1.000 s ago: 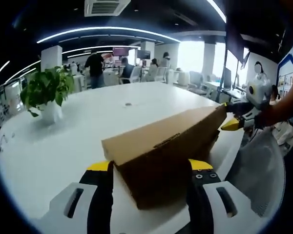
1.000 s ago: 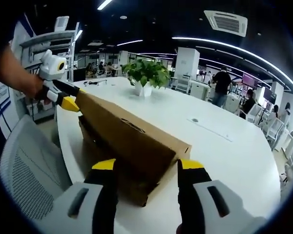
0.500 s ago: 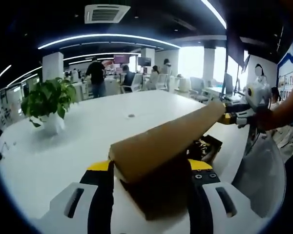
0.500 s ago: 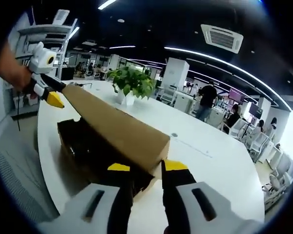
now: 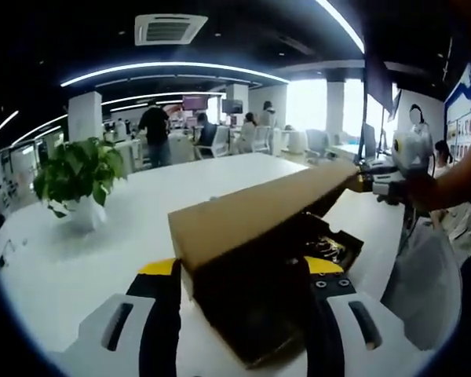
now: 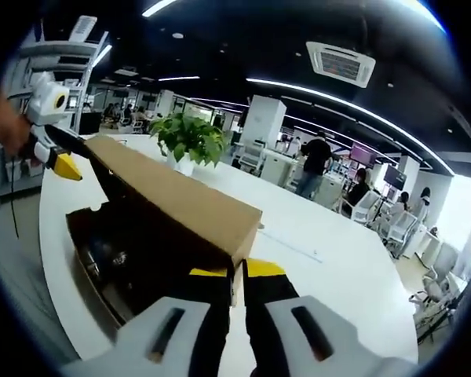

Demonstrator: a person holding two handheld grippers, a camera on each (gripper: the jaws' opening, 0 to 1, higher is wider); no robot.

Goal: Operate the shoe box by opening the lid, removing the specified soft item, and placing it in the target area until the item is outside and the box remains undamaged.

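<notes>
A brown cardboard shoe box (image 5: 255, 322) lies lengthwise on a white table (image 5: 86, 251). Its lid (image 5: 251, 216) is tilted up along the side near the person. The inside is dark, with some black stuff showing pale specks (image 5: 327, 245); I cannot make out what it is. My left gripper (image 5: 239, 267) stands open, its jaws wide apart on either side of the box's near end. My right gripper (image 6: 234, 271) is shut on the near corner of the lid (image 6: 173, 196). Across the box (image 6: 82, 263), the left gripper (image 6: 61, 163) sits at the lid's far end. The right gripper (image 5: 365, 184) holds the lid's far corner.
A potted plant (image 5: 74, 169) (image 6: 190, 137) stands on the table (image 6: 322, 259) beyond the box. A grey mesh chair (image 5: 420, 275) is at the table's edge beside the person's hand (image 5: 439, 184). Several people (image 6: 318, 157) and desks are far behind.
The right gripper's jaws have closed from wide apart onto the lid's corner, and the lid has swung up, baring the dark inside. The left jaws keep their width.
</notes>
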